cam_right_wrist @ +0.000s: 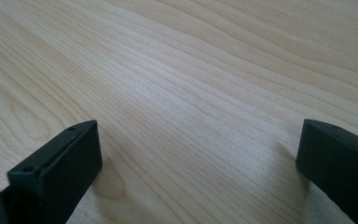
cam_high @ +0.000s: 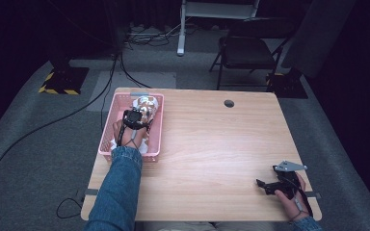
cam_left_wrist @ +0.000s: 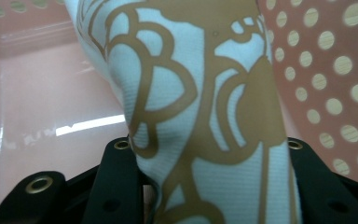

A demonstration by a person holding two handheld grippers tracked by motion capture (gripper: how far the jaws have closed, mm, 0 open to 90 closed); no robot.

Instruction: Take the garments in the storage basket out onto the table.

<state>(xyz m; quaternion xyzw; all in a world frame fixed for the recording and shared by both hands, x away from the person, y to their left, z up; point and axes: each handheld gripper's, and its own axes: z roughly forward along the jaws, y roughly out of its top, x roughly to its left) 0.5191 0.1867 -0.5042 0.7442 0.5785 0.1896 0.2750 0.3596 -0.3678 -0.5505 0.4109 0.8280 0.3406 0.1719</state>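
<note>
A pink perforated basket (cam_high: 107, 129) stands at the table's left edge. In it lies a white cloth with a brown curved pattern (cam_high: 145, 106). My left gripper (cam_high: 135, 117) reaches down into the basket, and in the left gripper view its two black jaws press on either side of the bunched cloth (cam_left_wrist: 200, 107), so the gripper (cam_left_wrist: 209, 144) is shut on it. The basket's pink floor (cam_left_wrist: 46, 93) and dotted wall (cam_left_wrist: 335, 84) show behind the cloth. My right gripper (cam_high: 264, 185) rests low over the wooden table (cam_high: 212, 144) at the near right. Its jaws stand wide apart with bare wood between them (cam_right_wrist: 198, 140).
A round cable hole (cam_high: 229, 103) sits near the table's far edge. Beyond the table a black folding chair (cam_high: 248, 50) and a white stand leg (cam_high: 180, 29) rest on grey carpet. Black cables (cam_high: 53, 120) run across the floor at left.
</note>
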